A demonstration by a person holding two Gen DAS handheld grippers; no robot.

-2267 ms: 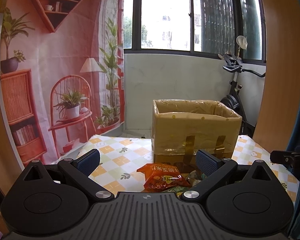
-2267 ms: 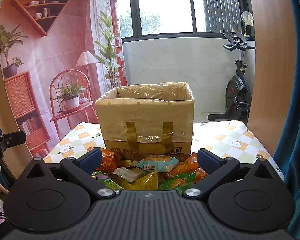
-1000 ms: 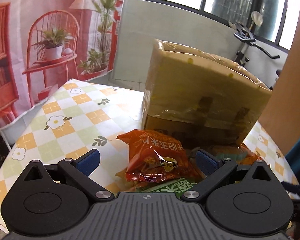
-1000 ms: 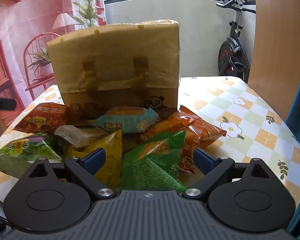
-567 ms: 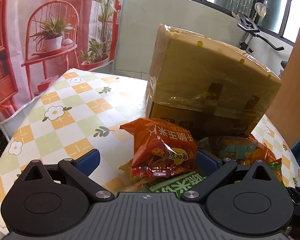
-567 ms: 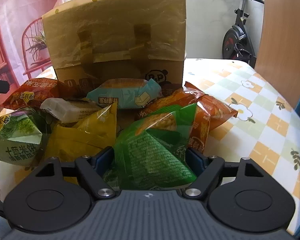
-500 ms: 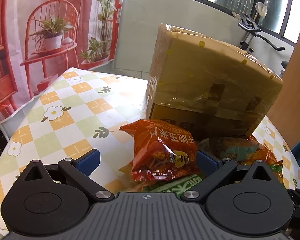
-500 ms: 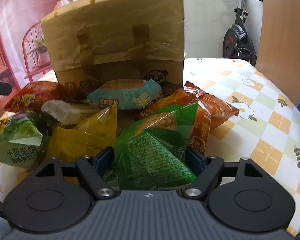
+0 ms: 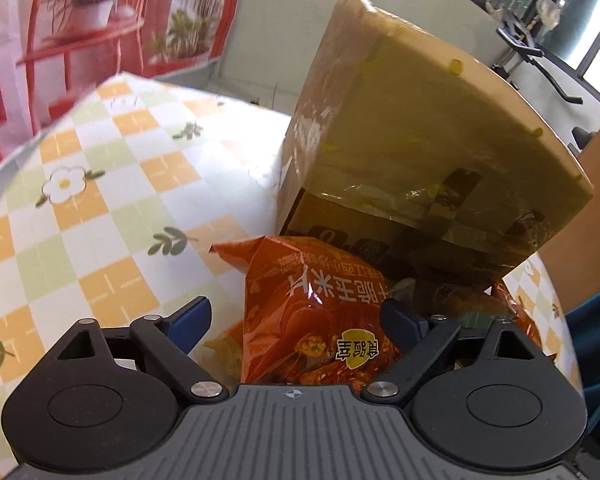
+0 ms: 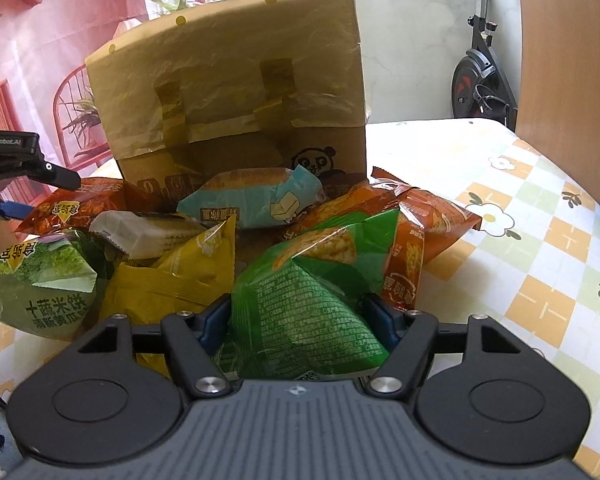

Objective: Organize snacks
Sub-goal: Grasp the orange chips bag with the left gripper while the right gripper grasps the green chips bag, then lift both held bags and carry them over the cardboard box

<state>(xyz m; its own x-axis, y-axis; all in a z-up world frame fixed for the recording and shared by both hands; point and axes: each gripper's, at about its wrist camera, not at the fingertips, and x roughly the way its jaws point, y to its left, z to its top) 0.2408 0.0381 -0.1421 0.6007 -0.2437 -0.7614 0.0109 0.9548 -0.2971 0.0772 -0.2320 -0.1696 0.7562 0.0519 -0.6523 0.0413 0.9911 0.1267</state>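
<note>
i see the cardboard box (image 10: 236, 92) standing on the checked tablecloth (image 10: 532, 216) behind the snack pile, my right gripper (image 10: 298, 320) just closing, clenched on the green bag (image 10: 312, 292), and my left gripper (image 9: 296, 322) closing around the orange bag (image 9: 312, 312), not yet pinching.

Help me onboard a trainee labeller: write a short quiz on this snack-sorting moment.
1. True or false: the cardboard box stands behind the snack pile.
2. Which packet sits between the right gripper's jaws? A yellow, B green, C light blue.
3. What colour is the packet between the left gripper's jaws?

Key
1. True.
2. B: the jaws, which have just been closing, press the green packet on both sides.
3. Orange: these jaws have just been closing around the orange packet, but one pad stands clear of it.
</note>
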